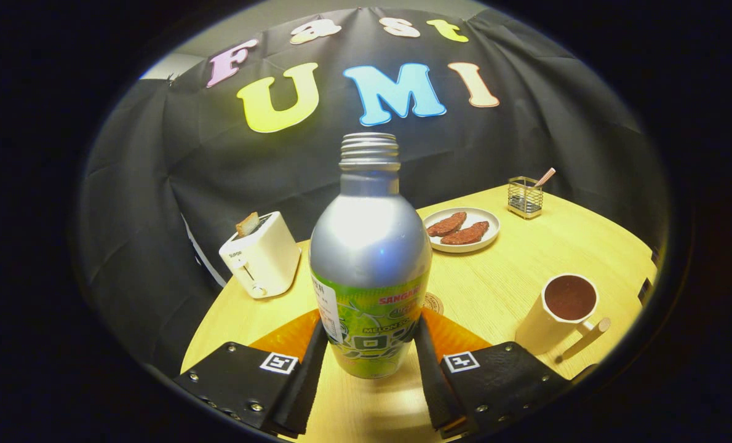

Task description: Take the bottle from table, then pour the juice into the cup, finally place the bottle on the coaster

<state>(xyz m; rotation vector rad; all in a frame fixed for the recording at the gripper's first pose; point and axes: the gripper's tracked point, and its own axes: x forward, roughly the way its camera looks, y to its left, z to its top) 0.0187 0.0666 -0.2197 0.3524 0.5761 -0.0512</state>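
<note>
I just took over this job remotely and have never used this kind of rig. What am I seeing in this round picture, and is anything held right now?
A person carries a handheld pair of tongs; the camera rides on it and looks forward along its two fingers. Between them stands the silver metal bottle with a green label, uncapped and upright, with both fingers pressed against its lower sides, so it is gripped. On the pale wooden table, beyond the bottle to the right, are the cream cup with dark liquid, a white plate holding two brown slices and a small wire holder. To the left is a white toaster. The round brown coaster peeks out just behind the bottle.
</note>
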